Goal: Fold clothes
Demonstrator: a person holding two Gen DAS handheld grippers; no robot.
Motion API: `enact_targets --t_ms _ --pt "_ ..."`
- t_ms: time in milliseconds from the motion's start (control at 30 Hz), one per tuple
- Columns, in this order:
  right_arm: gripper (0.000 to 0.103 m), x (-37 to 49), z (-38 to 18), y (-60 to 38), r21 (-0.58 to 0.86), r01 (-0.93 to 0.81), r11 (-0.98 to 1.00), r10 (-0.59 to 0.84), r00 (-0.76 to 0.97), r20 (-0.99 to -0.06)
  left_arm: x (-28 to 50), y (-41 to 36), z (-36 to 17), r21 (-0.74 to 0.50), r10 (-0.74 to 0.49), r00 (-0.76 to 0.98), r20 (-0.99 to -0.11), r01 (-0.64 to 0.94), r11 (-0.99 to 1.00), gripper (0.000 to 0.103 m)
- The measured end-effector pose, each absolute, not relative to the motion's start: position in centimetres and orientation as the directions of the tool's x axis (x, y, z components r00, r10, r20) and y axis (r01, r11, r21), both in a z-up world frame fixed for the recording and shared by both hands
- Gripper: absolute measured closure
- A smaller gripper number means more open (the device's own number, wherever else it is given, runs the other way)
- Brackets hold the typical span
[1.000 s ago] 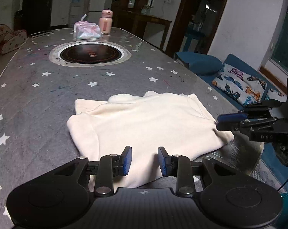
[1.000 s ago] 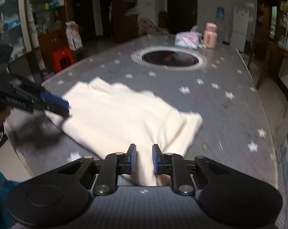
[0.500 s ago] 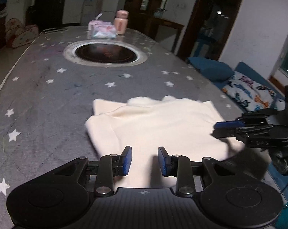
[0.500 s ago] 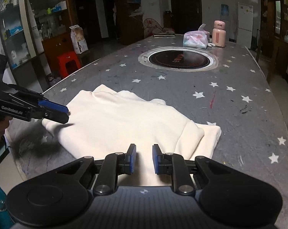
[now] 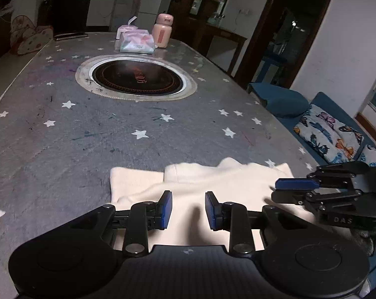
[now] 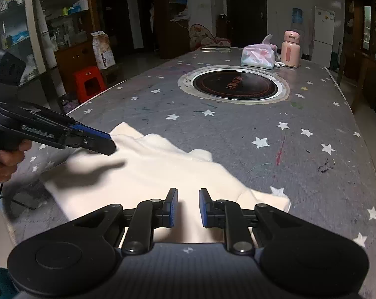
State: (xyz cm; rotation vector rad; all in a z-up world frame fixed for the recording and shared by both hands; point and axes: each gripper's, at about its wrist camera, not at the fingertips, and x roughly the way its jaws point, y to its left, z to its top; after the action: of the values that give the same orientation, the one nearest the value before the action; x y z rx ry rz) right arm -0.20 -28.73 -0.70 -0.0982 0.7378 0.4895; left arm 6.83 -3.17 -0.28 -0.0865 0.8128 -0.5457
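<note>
From the left wrist view, the cream garment [image 5: 213, 186] lies folded into a soft, thick rectangle at the near edge of the grey, star-printed table [image 5: 63, 137], one layer overlapping another along its far side. The left gripper [image 5: 188, 210] hangs above the cloth, its blue-padded jaws spread a little with nothing between them. The right gripper [image 5: 285, 189] comes in from the right, lettered "DAS" on its black body, its jaws stacked close; whether they pinch the cloth cannot be told. A round black cooktop [image 5: 137, 78] in a metal ring sits mid-table, a pink bottle [image 5: 162, 35] and a tissue pack [image 5: 137, 42] beyond.

From the right wrist view, the right gripper [image 6: 186, 209] tilts down over the garment [image 6: 150, 174], its jaws slightly apart and empty. The left gripper [image 6: 105, 142], held in a hand [image 6: 6, 159], reaches the garment's far left corner; its printed lettering is too blurred to read.
</note>
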Motion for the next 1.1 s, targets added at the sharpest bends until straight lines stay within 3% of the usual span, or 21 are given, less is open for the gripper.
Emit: enact_targets --t_ms 200,700,1000,1100 --pt "0.086 1.6 -1.4 -29.0 0.089 -0.438 0.895 0.380 0.640 -0.668 9.0 -3.3 -2.1 -0.276 -0.463 0.546 -0.698 0.392 0.878 0.075" --pt "0.084 2.4 -2.4 -29.6 0.095 -0.378 0.921 0.340 0.658 -0.672 8.6 -3.2 -1.7 -0.266 -0.458 0.568 -0.684 0.391 0.881 0.072" --pt "0.072 0.9 -1.9 -27.9 0.090 -0.425 0.901 0.373 0.650 -0.663 6.7 -1.9 -0.8 -0.242 -0.422 0.602 -0.678 0.360 0.901 0.063" --pt "0.058 0.1 -1.6 -27.4 0.093 -0.446 0.890 0.392 0.646 -0.655 5.9 -1.6 -0.7 -0.226 -0.405 0.613 -0.679 0.350 0.909 0.056"
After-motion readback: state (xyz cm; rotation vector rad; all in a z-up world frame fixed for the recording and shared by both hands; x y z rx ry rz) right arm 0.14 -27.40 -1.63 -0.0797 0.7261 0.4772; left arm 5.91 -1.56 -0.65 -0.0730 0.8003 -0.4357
